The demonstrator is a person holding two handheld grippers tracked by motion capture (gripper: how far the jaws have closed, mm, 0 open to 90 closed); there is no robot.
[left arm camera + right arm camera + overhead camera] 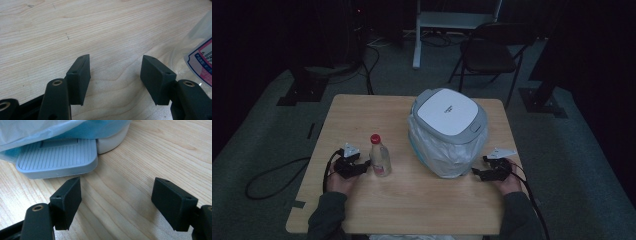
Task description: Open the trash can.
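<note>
A small white pedal bin (449, 127) with a grey-rimmed lid and a plastic liner stands on the wooden table (412, 200), right of the middle. Its ribbed grey foot pedal (56, 157) lies just beyond my right gripper (116, 202), which is open and holds nothing. A clear bottle (380, 156) with a red cap stands upright left of the bin. My left gripper (362, 166) rests on the table right beside the bottle, open and empty; the bottle's label (202, 62) edges in at the right of the left gripper view. My right gripper (477, 173) sits at the bin's front right.
A dark folding chair (489, 52) and a white desk leg (417, 40) stand on the floor beyond the table. Cables (277, 175) trail off the table's left side. Bare tabletop lies in front of both grippers.
</note>
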